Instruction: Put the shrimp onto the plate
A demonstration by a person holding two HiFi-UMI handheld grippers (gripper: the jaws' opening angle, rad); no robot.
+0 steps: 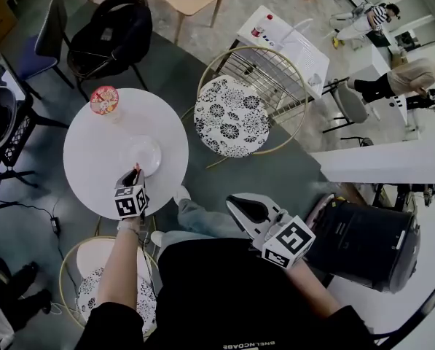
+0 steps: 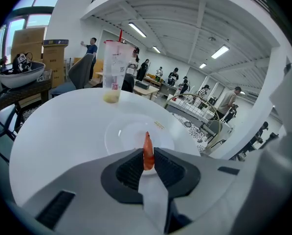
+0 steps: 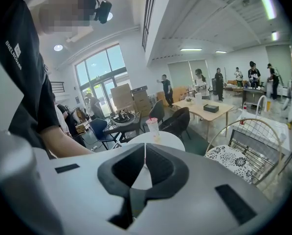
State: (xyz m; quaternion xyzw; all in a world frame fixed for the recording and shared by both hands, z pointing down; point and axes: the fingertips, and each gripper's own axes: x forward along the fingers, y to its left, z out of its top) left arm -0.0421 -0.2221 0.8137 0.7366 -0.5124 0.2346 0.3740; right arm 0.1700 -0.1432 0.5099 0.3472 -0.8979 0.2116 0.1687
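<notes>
- The small orange-red shrimp (image 2: 148, 153) stands upright, pinched at its lower part between the dark ribbed pads of the left gripper (image 2: 148, 159). Its pointed end rises above the jaw tips.
- The left gripper's jaws are pressed against the shrimp from both sides. In the head view this gripper hangs at the near rim of the round, shallow white plate (image 1: 146, 152).
- In the left gripper view the shrimp's tip lines up with the plate's bare middle. Whether the shrimp is truly over the plate's well or just short of its rim, I cannot tell.
- The plate is empty and sits on a round white table (image 1: 86, 148). A clear plastic cup with a red lid and straw (image 1: 104, 100) stands well beyond the plate, on its far left side.
- The right gripper (image 1: 237, 204) is held well away from the plate, off the table on the person's near right side. Its jaws are pressed together with nothing between them.
- Judged from this, the carrying step is nearly done and the placing step comes next.
- That move calls for easing the shrimp a little forward over the plate's middle, lowering it close to the surface, then spreading the jaws so it lies down without rolling off.
</notes>
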